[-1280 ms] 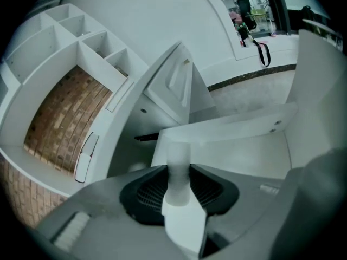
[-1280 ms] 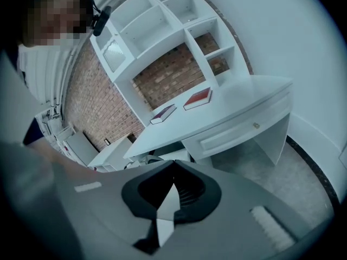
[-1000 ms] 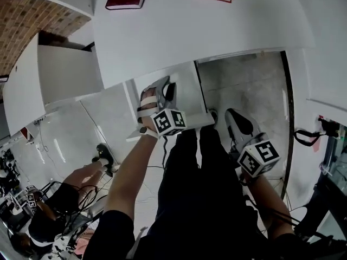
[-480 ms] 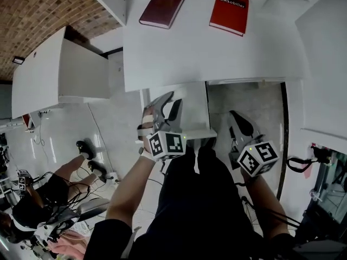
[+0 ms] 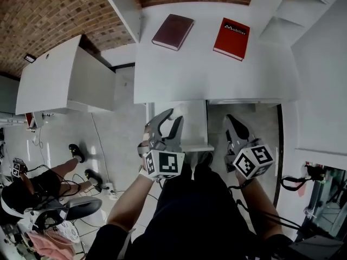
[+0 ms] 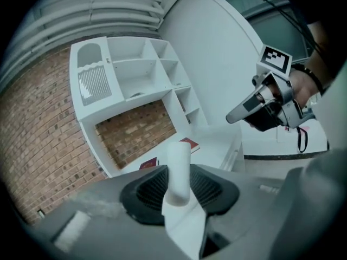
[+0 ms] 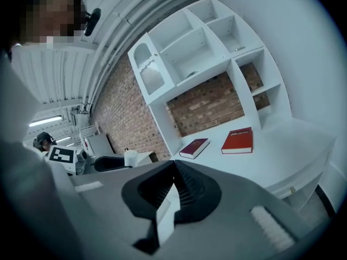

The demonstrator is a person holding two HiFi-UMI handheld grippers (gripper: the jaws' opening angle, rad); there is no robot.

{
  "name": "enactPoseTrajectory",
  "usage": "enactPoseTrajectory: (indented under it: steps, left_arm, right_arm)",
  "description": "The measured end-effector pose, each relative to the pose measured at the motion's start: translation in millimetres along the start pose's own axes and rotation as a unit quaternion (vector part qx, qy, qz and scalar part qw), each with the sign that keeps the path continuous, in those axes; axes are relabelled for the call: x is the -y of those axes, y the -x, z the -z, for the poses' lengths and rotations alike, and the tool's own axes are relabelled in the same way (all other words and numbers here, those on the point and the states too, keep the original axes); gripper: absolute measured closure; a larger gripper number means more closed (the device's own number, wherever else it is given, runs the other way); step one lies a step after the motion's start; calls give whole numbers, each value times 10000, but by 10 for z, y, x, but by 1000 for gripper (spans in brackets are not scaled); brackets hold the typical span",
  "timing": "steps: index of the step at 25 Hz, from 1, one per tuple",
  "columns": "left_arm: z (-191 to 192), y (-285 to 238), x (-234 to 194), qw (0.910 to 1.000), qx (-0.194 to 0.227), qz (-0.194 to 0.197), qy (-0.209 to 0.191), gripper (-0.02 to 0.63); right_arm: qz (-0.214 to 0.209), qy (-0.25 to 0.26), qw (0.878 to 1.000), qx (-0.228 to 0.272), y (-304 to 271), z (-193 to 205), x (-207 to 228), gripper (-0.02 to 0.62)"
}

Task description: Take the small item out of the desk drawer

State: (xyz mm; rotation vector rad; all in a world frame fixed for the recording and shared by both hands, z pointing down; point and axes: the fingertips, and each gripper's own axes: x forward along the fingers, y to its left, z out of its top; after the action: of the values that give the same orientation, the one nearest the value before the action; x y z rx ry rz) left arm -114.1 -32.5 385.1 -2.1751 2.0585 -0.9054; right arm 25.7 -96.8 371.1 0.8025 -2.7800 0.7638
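**Small white cylinder pinched in left gripper, in front of white desk**

Brick wall (image 5: 54, 20) behind everything. White shelf unit (image 7: 200, 42) stands on the back of the desk, with open compartments. I can't tell what's in them.

White desk (image 5: 217, 69) fills the top centre of the head view. A white drawer block (image 5: 190, 124) hangs under its front edge, left of the knee gap. Can't tell from any view whether a drawer is pulled out.

Operator's dark trousers (image 5: 200, 210) are at the bottom of the head view, with both forearms reaching forward. Another person (image 5: 32, 183) is low on the floor, far left, well away from the desk.

Two books lie flat on the desk, apart from each other. The dark red book (image 5: 172, 32) is left and the red book (image 5: 231, 31) is right.

Left gripper (image 5: 171, 121) is in front of the desk edge, over the drawer block in the head view. Its marker cube faces the camera. Its jaws are partly spread and clamped on the small item, a white cylinder (image 6: 178, 167). The cylinder stands roughly upright between the ribbed pads, its top poking above them, in the air and touching nothing else. The head view doesn't show it clearly, and the right gripper view catches it far left.

Right gripper (image 5: 233, 124) is beside the left one, over the knee gap and apart from it. Its tips are pressed together with nothing between them. It points toward the desk and books.
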Motion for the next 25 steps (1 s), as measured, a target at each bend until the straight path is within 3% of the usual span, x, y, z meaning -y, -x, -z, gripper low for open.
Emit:
enactPoseTrajectory:
  steps: [11,25]
  left_arm:
    - [-321,215,-314,9985,328,-134,411,469]
    - [-664,443,-686,9920,760,-234,979,468]
  right_arm:
    - [-262,249,9987,367,-146,-475,-268,592]
    - [-495,546,9964,423,-233,-798,-637,592]
